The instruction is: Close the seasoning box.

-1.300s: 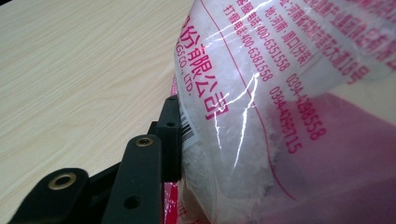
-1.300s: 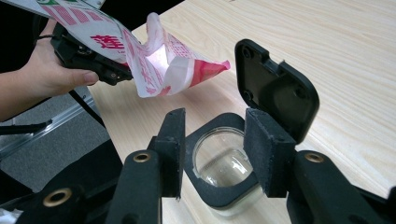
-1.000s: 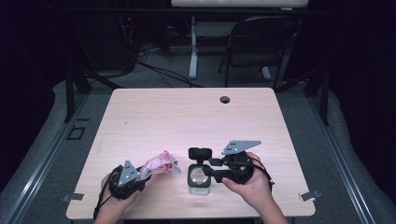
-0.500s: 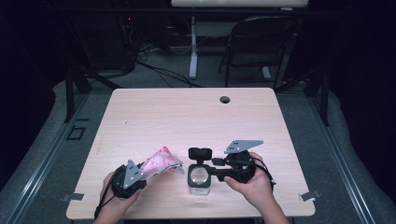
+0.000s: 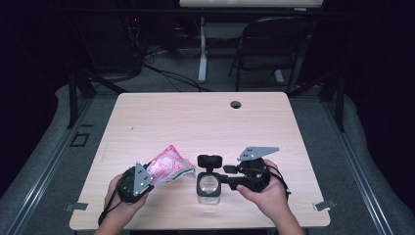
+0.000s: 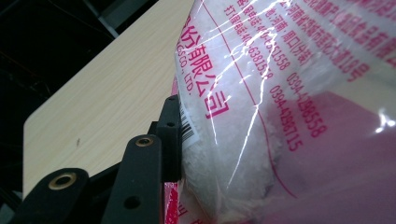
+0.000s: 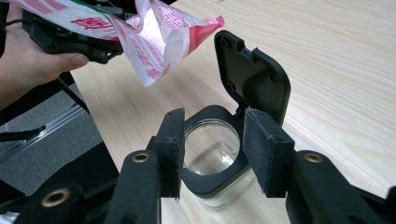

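Two hand-held grippers work at the near edge of a pale wooden surface, readying a pour from bag to jar. Nearest the person, the left gripper is clamped on a pink-and-white printed plastic bag of white granules, lifted off the surface and tilted, its open mouth pointing toward the jar. In the left gripper view one black pad presses into the bag's side, the film bulging around it. Just beside it, the right gripper brackets a small clear glass jar that stands upright on the surface; its jaws sit wide on either side of the jar's black collar, the pads close against it, though whether they truly press cannot be told. The jar's black flip lid stands open behind the mouth. The bag looks soft, light and slippery, its contents free to shift, so a hold low on the filled body, away from the mouth, seems safest. The jar appears rigid, smooth and breakable, best steadied at the collar. Farther off, a cable hole marks the surface's far edge, and a folding chair stands in the dark beyond
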The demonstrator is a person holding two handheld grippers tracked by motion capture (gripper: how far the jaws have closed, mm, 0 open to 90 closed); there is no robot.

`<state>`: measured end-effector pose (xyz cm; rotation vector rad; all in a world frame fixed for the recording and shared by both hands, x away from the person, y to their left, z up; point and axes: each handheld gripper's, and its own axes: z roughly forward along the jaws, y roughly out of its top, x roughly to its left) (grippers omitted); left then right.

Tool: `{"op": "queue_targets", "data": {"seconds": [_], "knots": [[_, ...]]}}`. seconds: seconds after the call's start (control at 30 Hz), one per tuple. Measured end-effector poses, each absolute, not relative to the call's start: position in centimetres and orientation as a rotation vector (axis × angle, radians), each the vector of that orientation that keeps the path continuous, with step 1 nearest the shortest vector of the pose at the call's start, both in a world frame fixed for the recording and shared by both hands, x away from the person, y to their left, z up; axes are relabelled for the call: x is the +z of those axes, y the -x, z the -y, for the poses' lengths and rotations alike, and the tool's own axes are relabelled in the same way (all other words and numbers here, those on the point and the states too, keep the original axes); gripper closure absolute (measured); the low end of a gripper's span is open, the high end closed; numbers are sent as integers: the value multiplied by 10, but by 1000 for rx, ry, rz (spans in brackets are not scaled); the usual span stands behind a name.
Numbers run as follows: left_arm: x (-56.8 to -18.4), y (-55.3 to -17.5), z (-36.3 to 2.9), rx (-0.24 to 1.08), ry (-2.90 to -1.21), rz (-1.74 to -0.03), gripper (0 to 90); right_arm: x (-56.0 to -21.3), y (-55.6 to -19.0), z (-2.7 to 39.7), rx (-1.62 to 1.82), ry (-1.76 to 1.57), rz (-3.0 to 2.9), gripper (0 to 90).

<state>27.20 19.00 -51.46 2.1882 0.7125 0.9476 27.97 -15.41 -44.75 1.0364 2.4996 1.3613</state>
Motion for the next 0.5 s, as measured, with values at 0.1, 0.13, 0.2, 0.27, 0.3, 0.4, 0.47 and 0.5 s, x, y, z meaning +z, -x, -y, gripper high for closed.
{"op": "queue_targets", "data": {"seconds": [0.1, 0.13, 0.2, 0.27, 0.3, 0.4, 0.47, 0.5], "knots": [[-513, -272, -187, 957, -2199, -693, 642, -447, -280, 155, 1359, -1037, -2501, 593], [-513, -273, -186, 959, -2203, -690, 642, -447, -280, 155, 1360, -1039, -2500, 594], [-512, -273, -184, 963, -2210, -682, 642, -447, -279, 155, 1365, -1040, -2498, 595], [-512, -273, -183, 971, -2213, -679, 642, -446, -279, 155, 1362, -1042, -2501, 597], [-512, -273, -182, 973, -2211, -677, 642, -446, -279, 155, 1362, -1039, -2504, 597], [-512, -274, -181, 984, -2220, -666, 642, -447, -279, 155, 1356, -1038, -2511, 599], [-512, -274, -180, 990, -2224, -660, 642, -447, -279, 155, 1355, -1038, -2516, 600], [-512, -274, -180, 987, -2225, -659, 643, -447, -279, 155, 1356, -1038, -2516, 600]]}}
